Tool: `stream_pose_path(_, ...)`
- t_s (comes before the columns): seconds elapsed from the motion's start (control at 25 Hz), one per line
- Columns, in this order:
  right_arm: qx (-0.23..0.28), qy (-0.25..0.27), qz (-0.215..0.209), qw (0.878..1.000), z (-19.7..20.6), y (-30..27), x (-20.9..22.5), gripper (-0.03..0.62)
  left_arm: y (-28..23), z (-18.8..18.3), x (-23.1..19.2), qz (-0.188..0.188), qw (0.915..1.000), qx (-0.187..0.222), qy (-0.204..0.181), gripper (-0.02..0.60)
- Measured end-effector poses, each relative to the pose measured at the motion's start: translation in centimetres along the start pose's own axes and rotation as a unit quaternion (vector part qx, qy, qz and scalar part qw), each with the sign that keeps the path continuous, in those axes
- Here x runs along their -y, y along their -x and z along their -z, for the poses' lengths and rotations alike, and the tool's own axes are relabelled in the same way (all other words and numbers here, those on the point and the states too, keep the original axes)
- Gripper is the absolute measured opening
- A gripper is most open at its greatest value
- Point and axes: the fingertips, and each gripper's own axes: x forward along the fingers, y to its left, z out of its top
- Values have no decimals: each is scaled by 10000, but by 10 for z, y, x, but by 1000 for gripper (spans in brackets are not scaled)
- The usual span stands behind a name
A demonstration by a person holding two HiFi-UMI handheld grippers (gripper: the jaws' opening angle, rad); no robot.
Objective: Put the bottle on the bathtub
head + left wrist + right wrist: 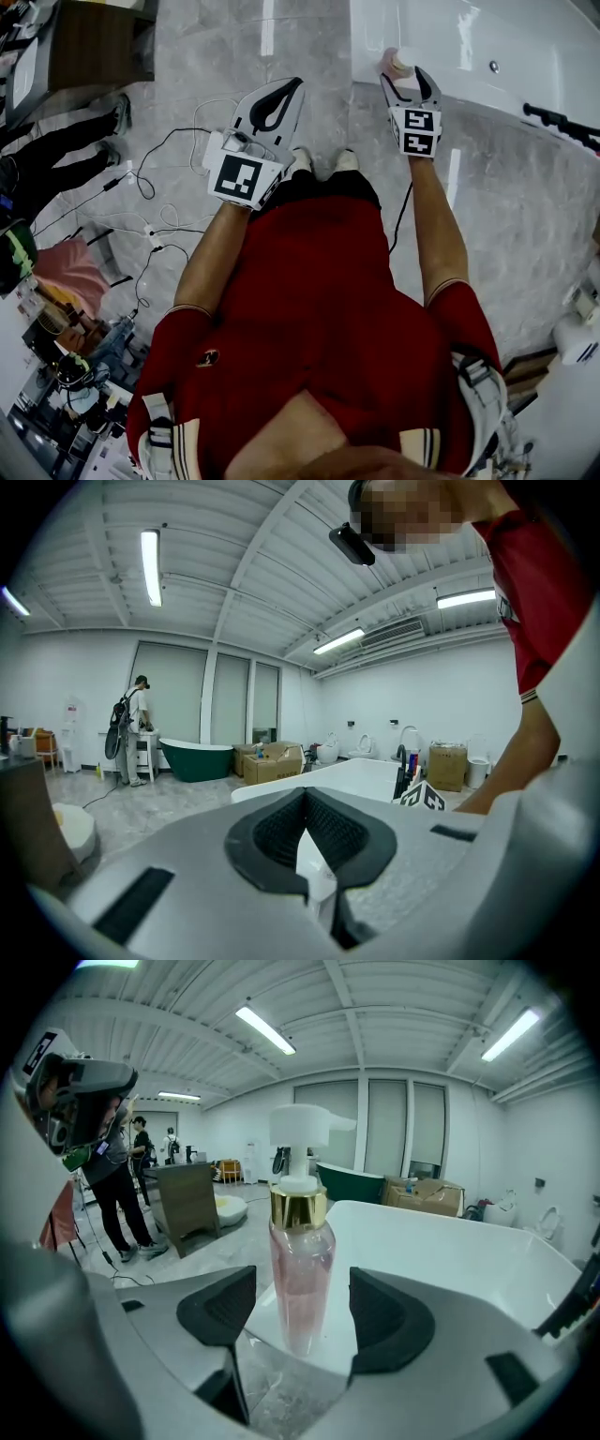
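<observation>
A clear pink pump bottle [300, 1260] with a gold collar and white pump head stands upright on the corner rim of the white bathtub [441, 1241]. My right gripper [298, 1312] is open, its black pads on either side of the bottle with gaps to both. In the head view the bottle [398, 67] shows between the right gripper's [410, 82] jaws at the bathtub [469, 47] rim. My left gripper [278, 101] hangs over the floor, its jaws closed together with nothing between them [305, 829].
The grey marble floor [309, 56] runs along the tub. Cables [159, 178] trail over the floor at left, near a person's legs [66, 141] and a wooden cabinet [89, 42]. A black faucet [562, 122] sits at the tub's right.
</observation>
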Motion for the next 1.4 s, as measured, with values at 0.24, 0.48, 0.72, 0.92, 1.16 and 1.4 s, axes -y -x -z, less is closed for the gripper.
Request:
stream_pose_path(0.24, 97, -165, 180, 9997, -12, 31, -4, 304, 7, -6, 5, 201, 9997, 136, 38, 8)
stream_pose_path(0.48, 282, -191, 300, 9990, -35, 66, -18, 257, 11, -10, 12, 455, 9984, 325, 90, 7)
stream_pose_path(0.72, 668, -128, 403, 9969, -69, 103, -42, 173, 19, -10, 18, 655, 9969, 406, 136, 7)
stream_pose_path(0.92, 1031, -171, 569, 9929, -99, 128, -59, 108, 28, -11, 19, 826, 9952, 478, 204, 6)
stream_pose_path(1.16, 1295, -70, 812, 9882, -126, 157, -80, 19, 40, -16, 19, 972, 9933, 575, 246, 7)
stream_pose_path(1.4, 1578, -261, 525, 9857, -149, 180, -108, 0, 49, -26, 21, 1066, 9914, 683, 345, 7)
